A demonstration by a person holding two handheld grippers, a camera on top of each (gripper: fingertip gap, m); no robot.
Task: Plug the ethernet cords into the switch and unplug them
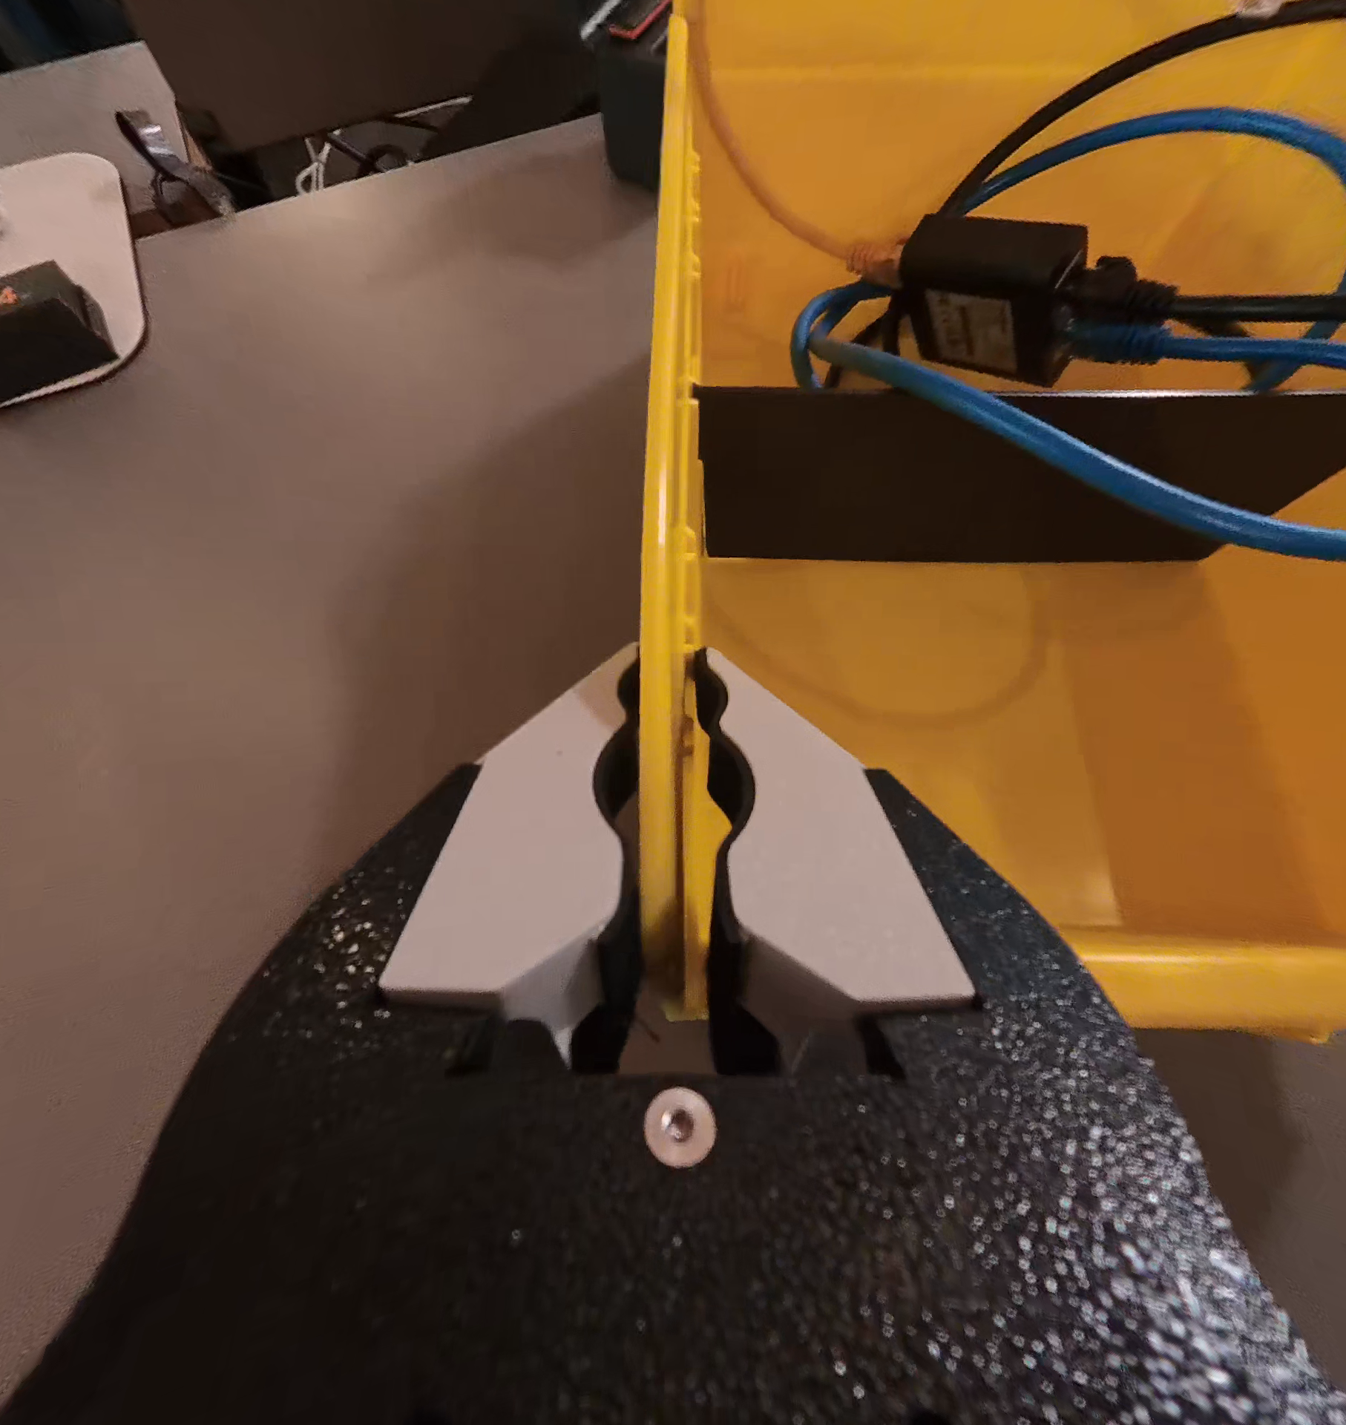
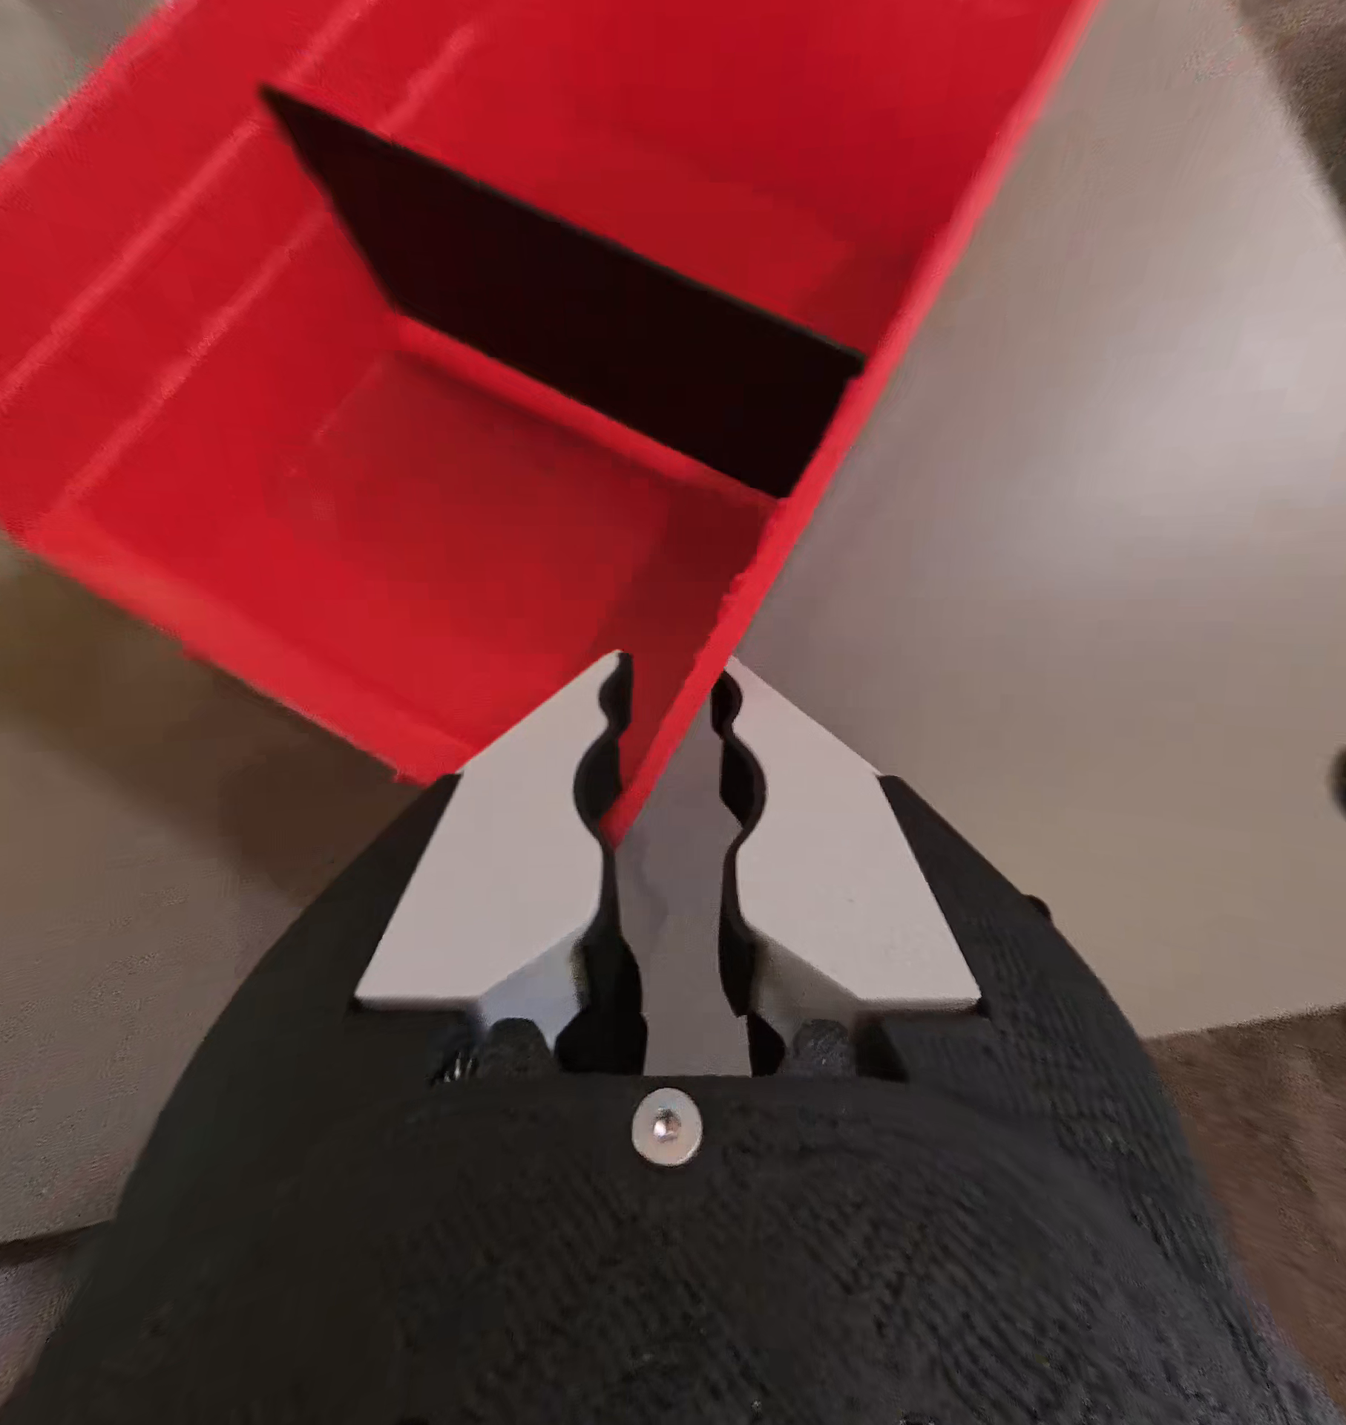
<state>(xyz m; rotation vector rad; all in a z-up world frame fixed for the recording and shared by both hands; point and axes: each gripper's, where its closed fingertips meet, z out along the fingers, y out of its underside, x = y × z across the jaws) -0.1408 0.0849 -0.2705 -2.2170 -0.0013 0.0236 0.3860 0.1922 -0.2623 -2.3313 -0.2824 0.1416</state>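
Note:
A small black switch (image 1: 994, 301) lies in the far compartment of a yellow bin (image 1: 963, 771). A blue cord (image 1: 1117, 478) and a black cord (image 1: 1271, 308) are plugged into its right end, and a thin yellow cord (image 1: 762, 193) into its left end. My left gripper (image 1: 670, 655) is shut on the yellow bin's left wall. My right gripper (image 2: 674, 667) is closed around the right wall of an empty red bin (image 2: 346, 501); the wall runs slantwise between the jaws and touches both fingers.
Each bin has a black divider across it: in the yellow bin (image 1: 924, 478) and in the red bin (image 2: 577, 308). The bins sit on a grey-brown table (image 1: 346, 540). A small black box (image 1: 22, 324) rests on a white tray (image 1: 107, 231) at the far left. My hands' fingertips stand some 55 cm from each other.

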